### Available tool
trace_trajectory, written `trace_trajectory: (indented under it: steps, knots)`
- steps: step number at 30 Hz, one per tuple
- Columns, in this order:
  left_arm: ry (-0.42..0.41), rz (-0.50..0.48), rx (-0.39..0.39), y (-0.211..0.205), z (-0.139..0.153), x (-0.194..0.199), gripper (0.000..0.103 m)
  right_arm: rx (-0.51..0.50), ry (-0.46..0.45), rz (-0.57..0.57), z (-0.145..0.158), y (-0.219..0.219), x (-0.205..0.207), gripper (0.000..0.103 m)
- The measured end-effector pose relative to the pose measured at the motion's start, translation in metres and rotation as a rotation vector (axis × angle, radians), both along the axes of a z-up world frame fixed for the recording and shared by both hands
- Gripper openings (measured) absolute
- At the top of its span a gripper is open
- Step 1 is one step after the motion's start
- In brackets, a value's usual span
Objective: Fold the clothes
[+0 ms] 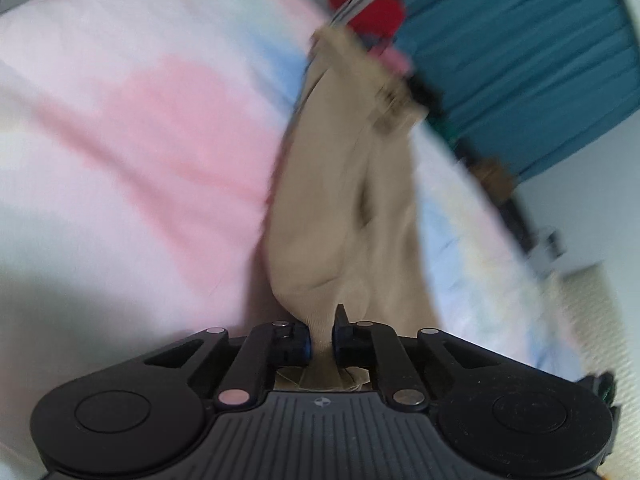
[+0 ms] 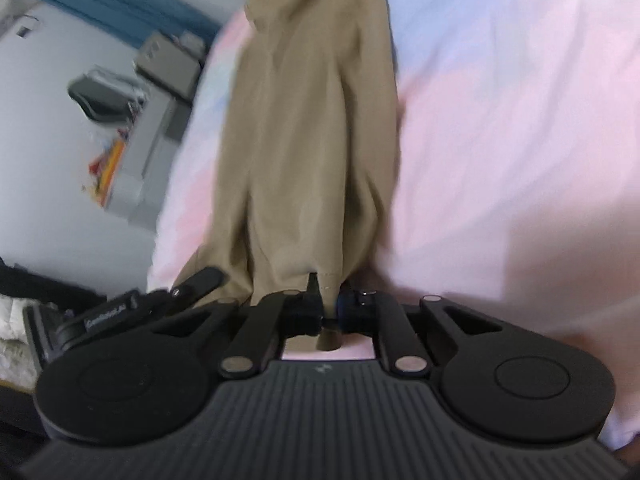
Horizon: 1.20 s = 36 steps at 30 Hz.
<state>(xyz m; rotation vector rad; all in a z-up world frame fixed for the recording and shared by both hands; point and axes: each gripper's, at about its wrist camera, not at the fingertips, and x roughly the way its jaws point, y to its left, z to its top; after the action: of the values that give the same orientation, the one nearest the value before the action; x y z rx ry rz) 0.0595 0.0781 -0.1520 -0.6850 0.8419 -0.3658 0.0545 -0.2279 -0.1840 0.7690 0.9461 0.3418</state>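
Left gripper (image 1: 321,338), nearest the lens, is clenched on a pinch of the tan garment (image 1: 340,208); right gripper (image 2: 329,304) is likewise clamped on an edge of the same garment (image 2: 304,132), with a small tail of cloth hanging below its jaws. The garment lies on a bed covered by a pastel pink-and-blue sheet (image 1: 132,128), bunched into a narrow, creased strip. In each view its long axis runs straight away from the gripper, so it points from the held end toward the far edge of the bed, where a teal curtain (image 1: 532,64) hangs. Risks, as judged: each hold takes only a small bite of cloth, so a hard pull could slip it free; lifting while the cloth is bunched would likely set a crooked fold; uneven pulls could twist the strip.
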Motion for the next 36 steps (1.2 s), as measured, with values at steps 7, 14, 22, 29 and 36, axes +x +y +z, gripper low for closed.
trace_trajectory:
  steps: [7,14,22,29,36]
  knots:
    - [-0.206,0.031,-0.138,0.01,0.061,-0.019,0.008,0.057,-0.217,-0.078,0.083,-0.028,-0.013,0.009]
    - [-0.304,0.013,-0.118,-0.004,0.114,-0.048,0.007,0.055,-0.342,-0.077,0.14,-0.051,-0.039,0.009]
    - [-0.343,-0.024,-0.046,-0.02,0.149,-0.131,0.007,0.093,-0.357,-0.054,0.156,-0.068,-0.109,0.009]
    - [-0.393,-0.041,0.034,-0.03,0.165,-0.171,0.008,0.099,-0.392,-0.071,0.163,-0.077,-0.13,0.009]
    - [-0.364,-0.026,0.132,-0.044,0.167,-0.112,0.008,0.112,-0.356,-0.118,0.157,-0.075,-0.059,0.009]
